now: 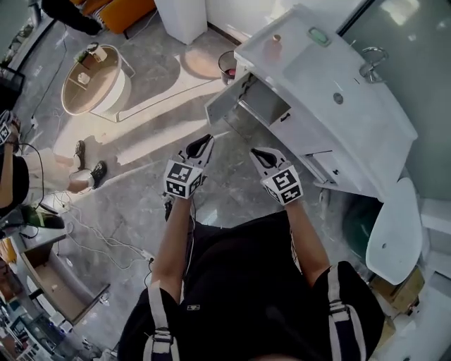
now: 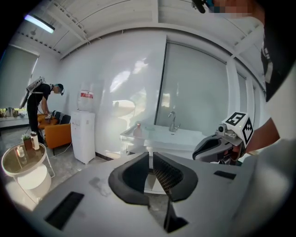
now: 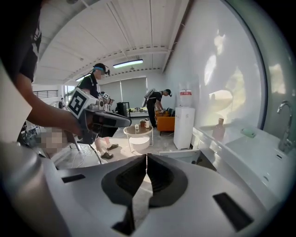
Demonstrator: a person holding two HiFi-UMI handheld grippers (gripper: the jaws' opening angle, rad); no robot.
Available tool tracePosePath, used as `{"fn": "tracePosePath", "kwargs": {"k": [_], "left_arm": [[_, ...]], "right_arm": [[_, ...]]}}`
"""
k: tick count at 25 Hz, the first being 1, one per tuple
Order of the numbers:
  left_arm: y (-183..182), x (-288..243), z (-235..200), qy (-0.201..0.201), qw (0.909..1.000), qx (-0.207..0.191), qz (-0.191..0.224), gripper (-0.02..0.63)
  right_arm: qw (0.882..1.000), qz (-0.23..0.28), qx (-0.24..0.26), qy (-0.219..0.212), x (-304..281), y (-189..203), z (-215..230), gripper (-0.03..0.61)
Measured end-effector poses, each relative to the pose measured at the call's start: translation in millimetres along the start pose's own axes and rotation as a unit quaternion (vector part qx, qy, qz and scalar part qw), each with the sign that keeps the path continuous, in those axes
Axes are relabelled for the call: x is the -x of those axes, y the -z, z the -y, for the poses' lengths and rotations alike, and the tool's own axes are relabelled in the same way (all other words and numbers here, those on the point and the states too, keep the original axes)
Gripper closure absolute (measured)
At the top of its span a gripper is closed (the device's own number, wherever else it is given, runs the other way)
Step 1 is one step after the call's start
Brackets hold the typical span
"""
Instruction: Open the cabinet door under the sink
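Note:
The white vanity (image 1: 331,92) with its sink and faucet (image 1: 372,63) stands at the upper right of the head view. Its cabinet door (image 1: 227,101) under the sink hangs swung out to the left, showing a dark inside (image 1: 264,106). My left gripper (image 1: 204,141) and right gripper (image 1: 258,154) are held side by side in the air in front of the vanity, apart from the door. In the left gripper view, the left gripper (image 2: 151,155) has its jaws together with nothing between them. The right gripper (image 3: 146,157) is likewise shut and empty, with the open door (image 3: 185,155) beyond it.
A round side table (image 1: 91,77) and a person's feet (image 1: 88,169) are on the grey floor to the left, with cables nearby. A small bin (image 1: 229,65) stands behind the vanity's corner. A white water dispenser (image 2: 84,134) and an orange sofa (image 1: 123,10) stand further back.

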State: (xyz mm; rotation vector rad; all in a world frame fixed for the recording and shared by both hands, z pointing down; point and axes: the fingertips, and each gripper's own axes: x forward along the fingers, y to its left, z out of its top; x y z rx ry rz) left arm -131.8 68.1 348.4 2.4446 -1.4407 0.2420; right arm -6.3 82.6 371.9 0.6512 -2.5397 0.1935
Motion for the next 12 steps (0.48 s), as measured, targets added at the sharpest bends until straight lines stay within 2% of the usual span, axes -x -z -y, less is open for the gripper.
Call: {"fn": "tracePosePath", "kwargs": {"k": [7,12], "left_arm": [[2.5,21.2,28.3,0.017,0.9999,0.003,0.0,0.581],[15.7,31.8,30.2,0.012,0.9997,0.022,-0.006,0.58]], "right_arm": [[1.0,-0.01,0.018,-0.021,8.4,11.1,-20.2,0.515],[0.999,-0.007,0.023,-0.026,17.0,6.6,-23.1,0.515]]}}
